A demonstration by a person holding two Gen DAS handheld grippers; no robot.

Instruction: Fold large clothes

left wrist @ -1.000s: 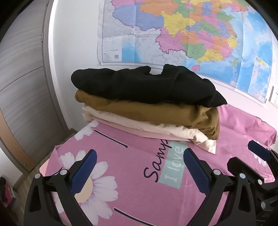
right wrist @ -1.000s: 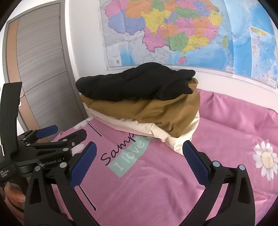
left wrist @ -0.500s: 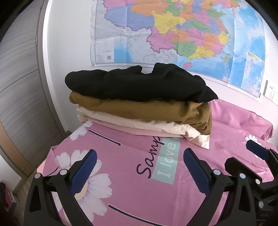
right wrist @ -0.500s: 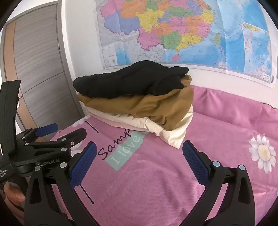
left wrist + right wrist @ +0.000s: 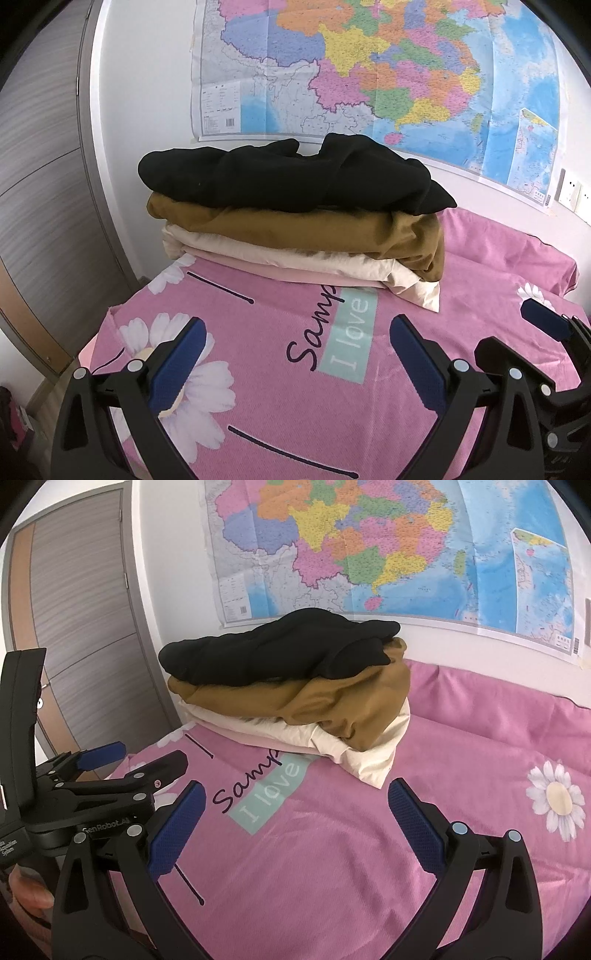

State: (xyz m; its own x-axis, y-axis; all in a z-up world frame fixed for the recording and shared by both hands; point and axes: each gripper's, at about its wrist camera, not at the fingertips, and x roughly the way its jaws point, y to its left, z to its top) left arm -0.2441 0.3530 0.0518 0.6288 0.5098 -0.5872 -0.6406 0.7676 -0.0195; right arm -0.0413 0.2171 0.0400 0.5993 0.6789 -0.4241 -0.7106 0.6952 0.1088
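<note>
Left wrist view: left gripper spread wide, holding nothing, above the pink sheet. The clothes stack sits on the sheet at the wall, ahead of the fingers: black top, brown layer, cream layer.

Right wrist view: right gripper likewise spread and empty. Stack ahead, below the map.

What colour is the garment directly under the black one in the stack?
Mustard brown garment, lying between the black garment and a cream one. The right wrist view shows it best.
</note>
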